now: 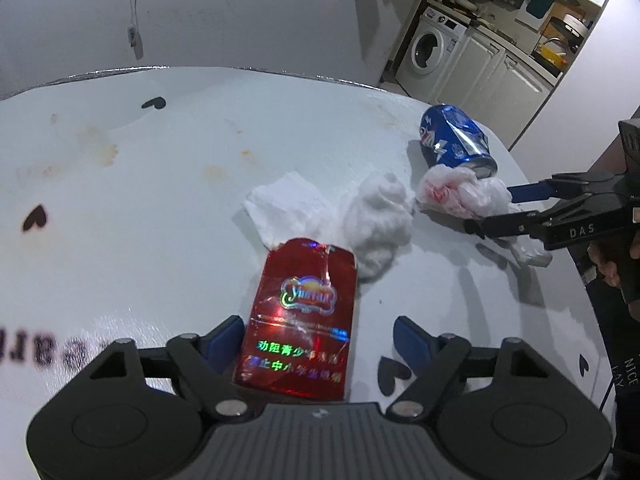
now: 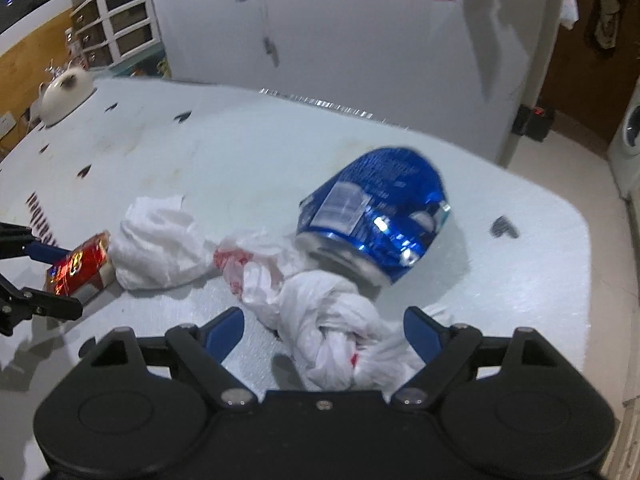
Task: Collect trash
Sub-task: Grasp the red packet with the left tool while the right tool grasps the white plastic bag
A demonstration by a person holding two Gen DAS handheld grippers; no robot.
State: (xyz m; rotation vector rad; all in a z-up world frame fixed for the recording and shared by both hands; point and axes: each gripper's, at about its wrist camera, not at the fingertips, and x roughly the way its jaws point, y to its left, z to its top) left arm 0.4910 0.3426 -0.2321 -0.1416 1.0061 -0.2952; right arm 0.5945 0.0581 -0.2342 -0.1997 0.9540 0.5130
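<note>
A red cigarette pack [image 1: 304, 320] lies on the pale table [image 1: 160, 184] between the fingers of my left gripper [image 1: 318, 342]. The left pad is close beside it and a gap shows on the right, so the gripper is open. Beyond the pack lie a flat tissue [image 1: 284, 208] and a crumpled tissue [image 1: 378, 216]. A knotted white plastic bag with red print [image 2: 328, 320] sits between the fingers of my right gripper [image 2: 324, 332], which is open around it and not pressing. A crushed blue can [image 2: 376, 208] lies just behind the bag.
The table's rounded edge [image 2: 576, 216] runs close on the right, with floor beyond. A white teapot [image 2: 64, 88] stands at the far left corner. Dark heart prints [image 1: 34, 218] and stains mark the tabletop. A washing machine [image 1: 430, 46] stands in the kitchen behind.
</note>
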